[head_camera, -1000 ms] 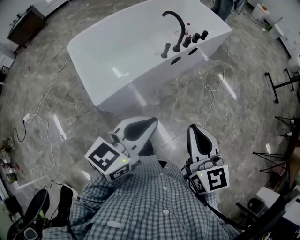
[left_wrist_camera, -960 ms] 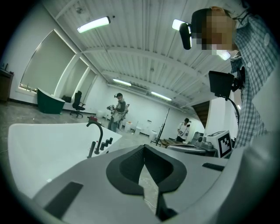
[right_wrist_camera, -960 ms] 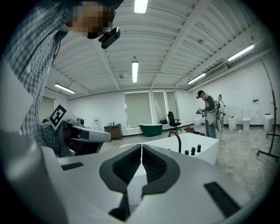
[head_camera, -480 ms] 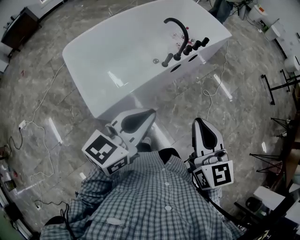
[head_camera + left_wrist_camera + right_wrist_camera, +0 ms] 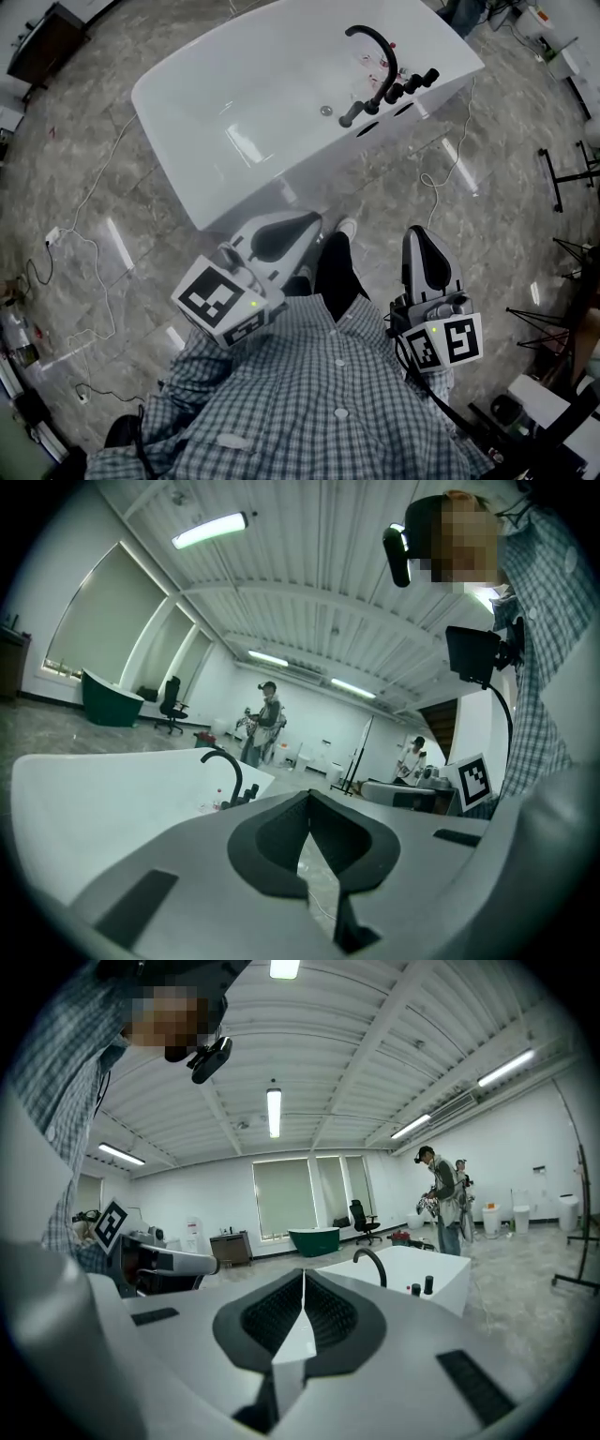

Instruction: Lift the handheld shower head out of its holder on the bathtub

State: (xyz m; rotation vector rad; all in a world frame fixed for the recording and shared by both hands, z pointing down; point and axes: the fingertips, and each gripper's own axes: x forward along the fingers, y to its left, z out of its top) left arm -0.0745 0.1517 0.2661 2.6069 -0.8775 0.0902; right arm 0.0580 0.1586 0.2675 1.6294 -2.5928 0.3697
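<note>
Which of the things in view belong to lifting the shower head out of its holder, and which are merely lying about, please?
For the job: bathtub; handheld shower head, upright on its rim; left gripper and right gripper, both shut and empty.

Lying about: floor cables; dark cabinet; black stands; green tub.

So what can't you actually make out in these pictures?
- Fittings: head view, too small to tell which one is the shower head.
- Tub far end: cut off by the head view's top edge.
- Floor under the person: head view, hidden by the shirt.
</note>
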